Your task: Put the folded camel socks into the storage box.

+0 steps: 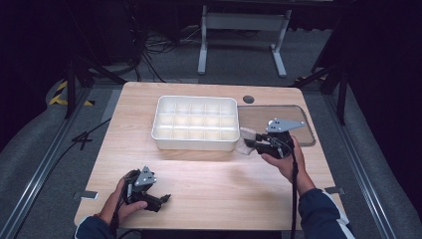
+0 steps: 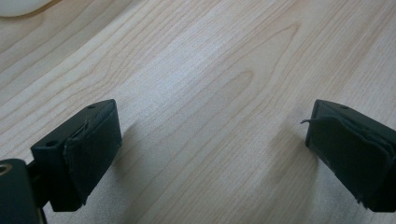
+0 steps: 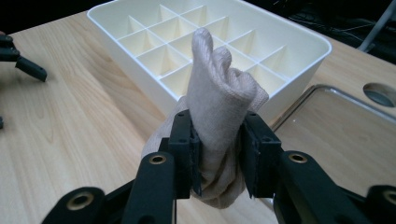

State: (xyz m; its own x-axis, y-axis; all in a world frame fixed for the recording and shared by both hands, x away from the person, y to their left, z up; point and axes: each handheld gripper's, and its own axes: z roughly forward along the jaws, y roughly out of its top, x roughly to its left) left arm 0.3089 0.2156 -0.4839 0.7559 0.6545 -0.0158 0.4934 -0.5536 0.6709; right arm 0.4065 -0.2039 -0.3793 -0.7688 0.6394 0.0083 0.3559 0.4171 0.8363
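The right gripper [image 3: 218, 154] clamps a rolled beige sock [image 3: 219, 107] beside the white divided tray [image 1: 195, 145], all compartments empty; left gripper [image 2: 210, 149] rests wide.

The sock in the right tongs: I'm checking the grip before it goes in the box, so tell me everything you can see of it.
The sock is beige, of soft ribbed knit, bunched into a loose roll. The right tongs are shut on its middle, both black pads pressing its sides; one end stands up above the jaws, folded over at the top, and the rest bulges out below them. In the high view it hangs at the right end of the white divided box, above the wooden table.
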